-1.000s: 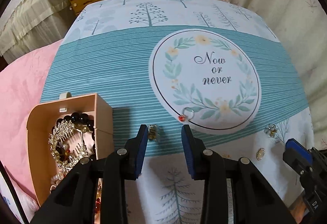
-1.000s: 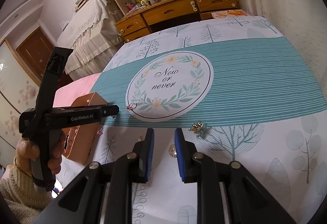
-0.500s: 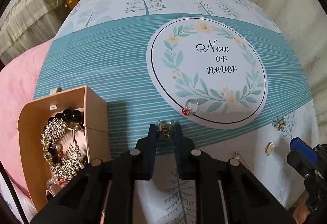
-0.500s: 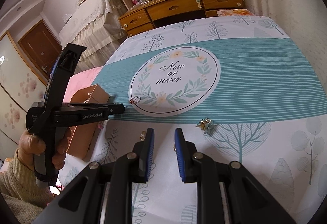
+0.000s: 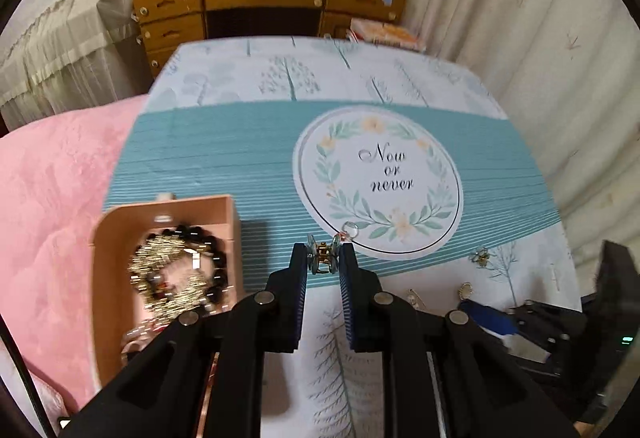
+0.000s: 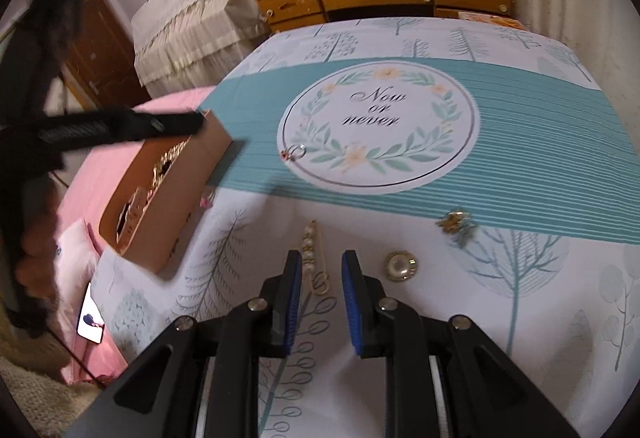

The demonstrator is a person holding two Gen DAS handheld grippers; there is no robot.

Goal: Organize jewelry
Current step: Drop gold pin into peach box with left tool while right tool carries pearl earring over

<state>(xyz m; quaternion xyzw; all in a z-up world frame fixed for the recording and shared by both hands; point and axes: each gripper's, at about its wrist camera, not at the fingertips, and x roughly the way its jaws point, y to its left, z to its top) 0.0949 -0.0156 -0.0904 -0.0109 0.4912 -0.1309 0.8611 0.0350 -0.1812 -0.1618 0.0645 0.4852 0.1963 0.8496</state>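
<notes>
1. The bed carries my pink box at its left edge.
2. My left tongs are clamped on a small gold clip; I judge it goes into the box next.
3. My right tongs stand slightly apart, empty, over a pearl pin near the front edge.

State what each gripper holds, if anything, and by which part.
The left gripper pinches a small gold clip by its two sides. The right gripper holds nothing.
</notes>
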